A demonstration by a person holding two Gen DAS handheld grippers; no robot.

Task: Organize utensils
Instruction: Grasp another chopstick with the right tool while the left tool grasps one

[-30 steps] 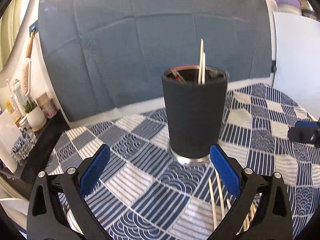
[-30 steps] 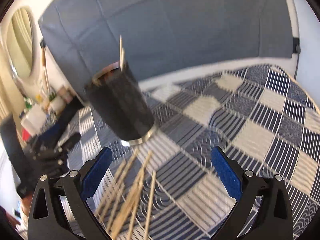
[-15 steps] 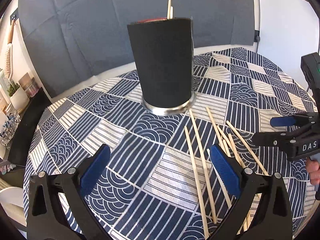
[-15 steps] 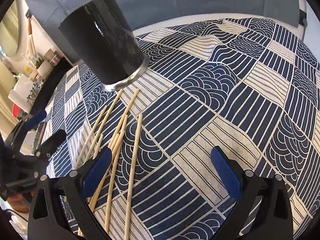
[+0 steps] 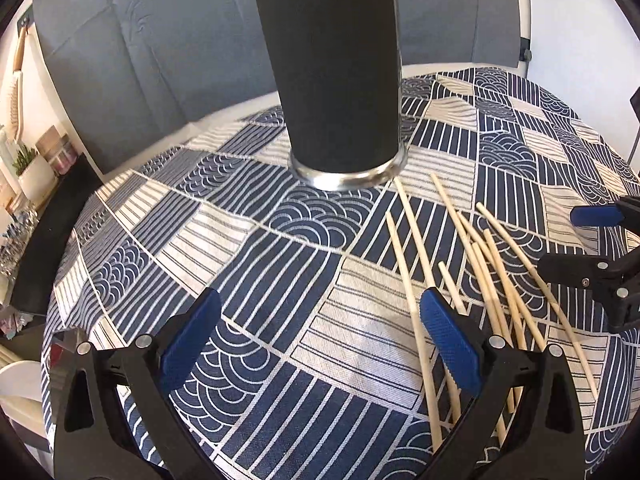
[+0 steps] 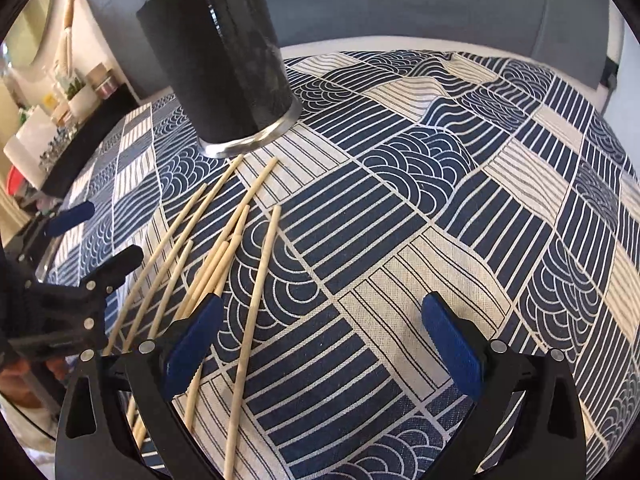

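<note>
while both tools hang over the patterned tablecloth, neither one holds anything. the left gripper has its blue-padded fingers spread wide apart at the bottom of the left wrist view, the right-hand pad lying over a few of the loose chopsticks, though whether it touches them i cannot tell. the right gripper is spread just as wide, its left pad above the near ends of the same scattered sticks. those chopsticks fan out across the cloth from lower frame toward the black holder cup, which stands upright at upper centre with two stick tips poking above its rim.
</note>
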